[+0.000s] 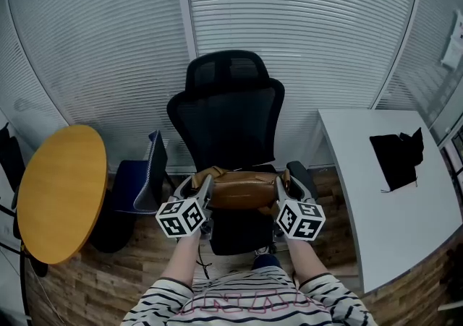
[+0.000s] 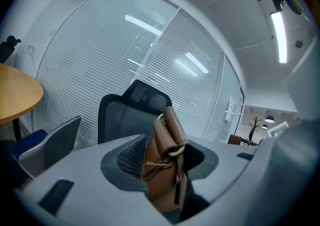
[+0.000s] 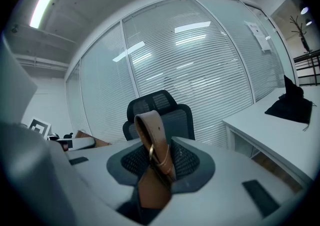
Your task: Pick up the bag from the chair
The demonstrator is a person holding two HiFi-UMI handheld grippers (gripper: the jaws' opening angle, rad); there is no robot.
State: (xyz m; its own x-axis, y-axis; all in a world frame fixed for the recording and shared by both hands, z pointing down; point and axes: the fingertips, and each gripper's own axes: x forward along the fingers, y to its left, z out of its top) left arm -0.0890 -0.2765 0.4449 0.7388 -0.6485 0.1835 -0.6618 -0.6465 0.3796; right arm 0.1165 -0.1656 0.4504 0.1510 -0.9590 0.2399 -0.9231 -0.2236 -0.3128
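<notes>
- Left tongs [image 2: 167, 165] are clamped on the left end of the brown leather bag [image 1: 242, 191], its strap loop and brass ring poking up between the jaws.
- Right tongs [image 3: 157, 167] grip the opposite end, jaws drawn narrow on a folded strap tab.
- The bag spans straight between the two, long axis running left to right, over the near edge of the black office chair [image 1: 228, 111]; neither hand is the nearer.
- Whether it has cleared the seat cannot be told; the lift looks to call for both ends rising level.
- A round wooden worktop [image 1: 61, 191] stands at left, a white worktop [image 1: 383, 202] at right.
</notes>
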